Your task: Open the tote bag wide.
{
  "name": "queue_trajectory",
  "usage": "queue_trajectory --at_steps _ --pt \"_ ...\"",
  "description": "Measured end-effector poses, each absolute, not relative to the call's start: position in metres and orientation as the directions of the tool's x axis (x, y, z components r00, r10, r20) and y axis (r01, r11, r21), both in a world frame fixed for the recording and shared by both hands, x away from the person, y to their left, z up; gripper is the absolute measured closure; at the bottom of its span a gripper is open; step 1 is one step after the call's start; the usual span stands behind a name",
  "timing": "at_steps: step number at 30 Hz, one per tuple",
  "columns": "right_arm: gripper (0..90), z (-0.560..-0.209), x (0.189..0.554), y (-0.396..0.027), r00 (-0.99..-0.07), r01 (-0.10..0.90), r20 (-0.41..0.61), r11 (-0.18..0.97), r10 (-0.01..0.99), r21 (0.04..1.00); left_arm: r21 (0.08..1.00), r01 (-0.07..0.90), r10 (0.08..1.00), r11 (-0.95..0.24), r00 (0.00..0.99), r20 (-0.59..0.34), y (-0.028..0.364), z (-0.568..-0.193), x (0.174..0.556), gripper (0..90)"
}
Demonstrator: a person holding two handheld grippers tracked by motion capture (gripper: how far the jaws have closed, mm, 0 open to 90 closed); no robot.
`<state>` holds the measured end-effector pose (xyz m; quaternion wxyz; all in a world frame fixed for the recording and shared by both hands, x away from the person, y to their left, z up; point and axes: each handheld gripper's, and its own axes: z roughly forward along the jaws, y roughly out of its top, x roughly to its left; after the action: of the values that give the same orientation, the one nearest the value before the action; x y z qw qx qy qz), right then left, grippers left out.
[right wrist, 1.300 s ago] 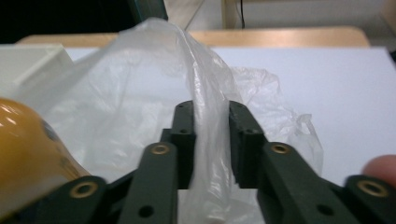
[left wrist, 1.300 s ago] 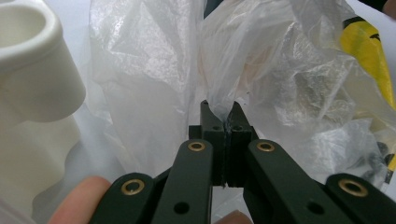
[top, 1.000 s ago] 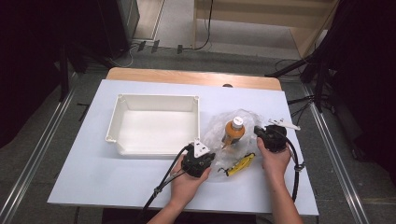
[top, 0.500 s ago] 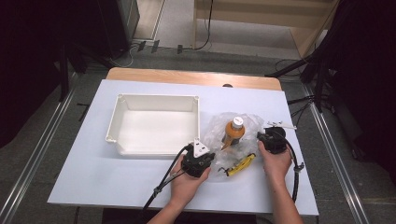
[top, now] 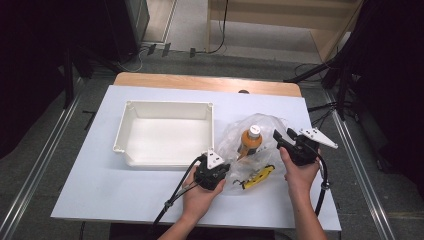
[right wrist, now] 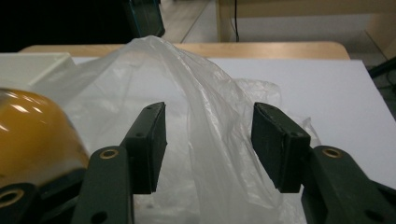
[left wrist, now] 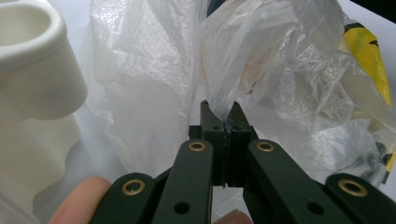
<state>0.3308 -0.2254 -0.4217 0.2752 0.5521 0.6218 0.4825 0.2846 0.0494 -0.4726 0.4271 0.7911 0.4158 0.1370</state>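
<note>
The plastic bag is pinched tight in the clenched fingers of the left gripper. The right gripper fingers have just been opening, with loose bag between them, not squeezed. The orange bottle, beside those fingers, is not yet taken out.

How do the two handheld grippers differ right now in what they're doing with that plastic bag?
The left gripper has its fingers shut, pinching the plastic bag; the right gripper has just been opening, a bag fold loose between its fingers. In the high view the left sits near the white bin, the right beyond the orange bottle. Both are black.
</note>
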Motion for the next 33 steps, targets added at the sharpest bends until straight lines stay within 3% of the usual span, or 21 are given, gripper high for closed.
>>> queue_trajectory --at_steps 9,12,17,23,33 --pt "39.2 -0.394 0.328 -0.210 -0.286 0.311 0.182 -0.089 0.941 0.946 0.790 0.538 0.774 -0.294 0.619 -0.133 0.049 -0.473 0.284 90.0" --pt "41.1 -0.392 0.335 -0.209 -0.275 0.301 0.157 -0.071 0.949 0.951 0.791 0.534 0.773 -0.298 0.621 -0.128 0.049 -0.473 0.284 90.0" --pt "63.5 -0.418 0.361 -0.213 -0.252 0.424 0.217 -0.094 0.943 0.901 0.788 0.537 0.775 -0.302 0.620 -0.125 0.049 -0.473 0.284 90.0" --pt "88.4 -0.457 0.375 -0.214 -0.208 0.580 0.218 -0.060 0.954 0.812 0.785 0.542 0.778 -0.299 0.615 -0.129 0.049 -0.473 0.284 90.0" --pt "90.0 -0.478 0.384 -0.226 -0.128 0.714 0.225 -0.068 0.966 0.697 0.772 0.562 0.796 -0.295 0.592 -0.127 0.050 -0.473 0.286 90.0"
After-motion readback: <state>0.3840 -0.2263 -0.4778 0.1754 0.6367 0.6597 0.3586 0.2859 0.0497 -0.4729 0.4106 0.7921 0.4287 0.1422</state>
